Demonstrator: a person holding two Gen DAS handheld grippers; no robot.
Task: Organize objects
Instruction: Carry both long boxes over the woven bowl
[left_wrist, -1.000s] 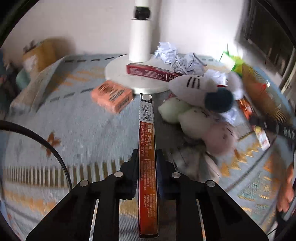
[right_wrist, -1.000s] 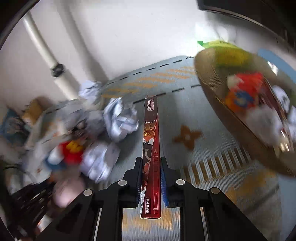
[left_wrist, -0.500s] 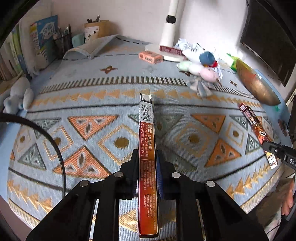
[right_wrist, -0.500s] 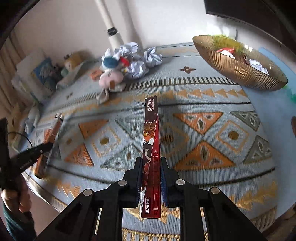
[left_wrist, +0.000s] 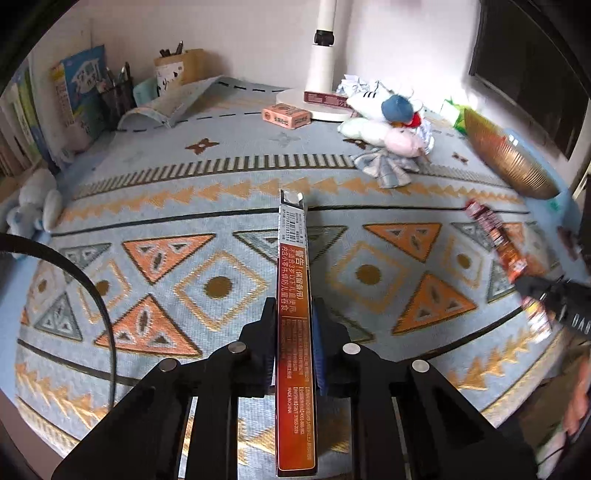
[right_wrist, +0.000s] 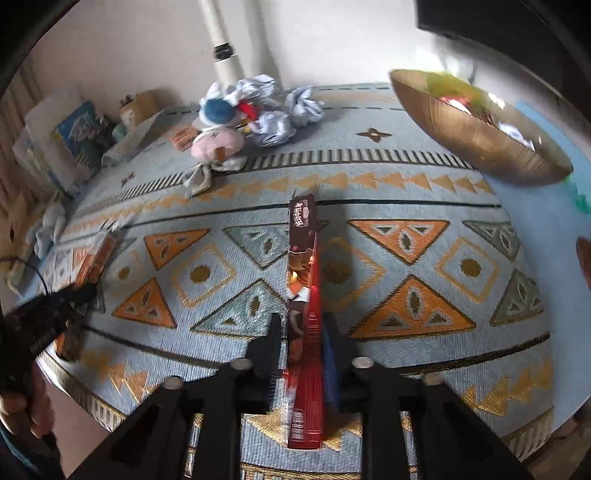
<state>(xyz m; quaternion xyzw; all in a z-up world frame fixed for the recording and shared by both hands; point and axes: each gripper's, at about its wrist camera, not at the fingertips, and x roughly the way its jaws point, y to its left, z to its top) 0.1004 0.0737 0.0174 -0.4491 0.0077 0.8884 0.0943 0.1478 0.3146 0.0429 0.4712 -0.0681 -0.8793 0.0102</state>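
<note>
My left gripper (left_wrist: 294, 314) is shut on a long orange box (left_wrist: 293, 295) and holds it above the patterned tablecloth (left_wrist: 184, 236). My right gripper (right_wrist: 303, 325) is shut on a long dark red box (right_wrist: 303, 280) over the cloth. The right gripper with its red box (left_wrist: 495, 236) shows blurred at the right of the left wrist view. The left gripper with its orange box (right_wrist: 94, 258) shows at the left of the right wrist view. A gold bowl (right_wrist: 476, 136) holding wrappers stands at the far right.
Plush toys (left_wrist: 388, 122) and crumpled paper (right_wrist: 273, 114) lie at the back by a white lamp base (left_wrist: 314, 103), which bears a red box (left_wrist: 325, 99). An orange box (left_wrist: 286, 115) lies beside it. Books (left_wrist: 81, 99), a pen holder (left_wrist: 118, 92) and a plush (left_wrist: 33, 210) are at the left.
Both grippers pulled back from the far clutter to the table's near side, each still holding its box. In the last half second they shifted only slightly.
</note>
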